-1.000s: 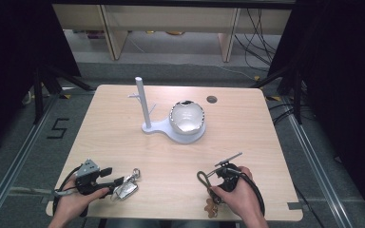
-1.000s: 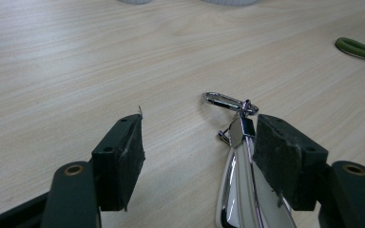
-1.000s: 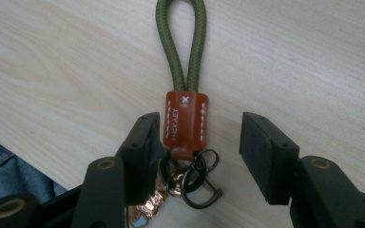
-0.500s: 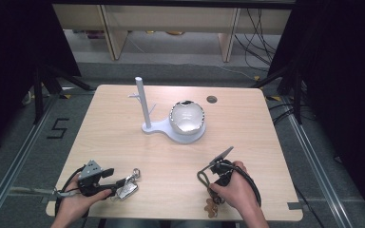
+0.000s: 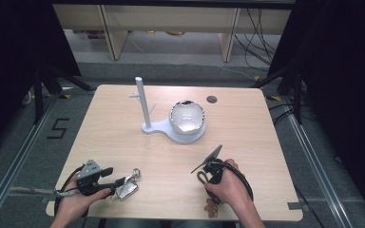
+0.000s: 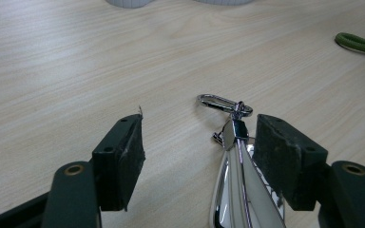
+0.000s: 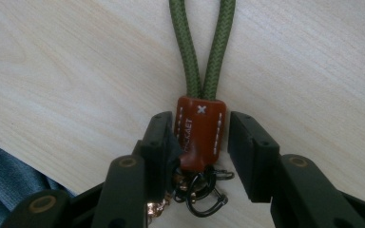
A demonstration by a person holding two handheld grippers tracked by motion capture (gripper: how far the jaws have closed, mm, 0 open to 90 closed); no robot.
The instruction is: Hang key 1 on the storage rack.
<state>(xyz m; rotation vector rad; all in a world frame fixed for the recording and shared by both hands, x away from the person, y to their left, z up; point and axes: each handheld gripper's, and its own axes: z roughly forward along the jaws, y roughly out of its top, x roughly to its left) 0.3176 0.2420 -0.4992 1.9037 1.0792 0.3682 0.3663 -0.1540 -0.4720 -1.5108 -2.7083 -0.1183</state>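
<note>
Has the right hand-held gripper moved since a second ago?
Yes. The right hand-held gripper has shifted slightly left, toward the white stand, its jaws closing around the brown leather tab.

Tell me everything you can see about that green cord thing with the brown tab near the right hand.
The keychain strap is a doubled loop of olive-green braided cord lying flat on the wooden table. Both strands run into a brown, leather-looking tab with white stitching, a small white cross and stamped letters. Below the tab hang dark metal rings and a copper-coloured clasp. The tab sits between the jaws of the right gripper, which have just been closing: one jaw touches it, while a narrow gap remains on the other side.
</note>
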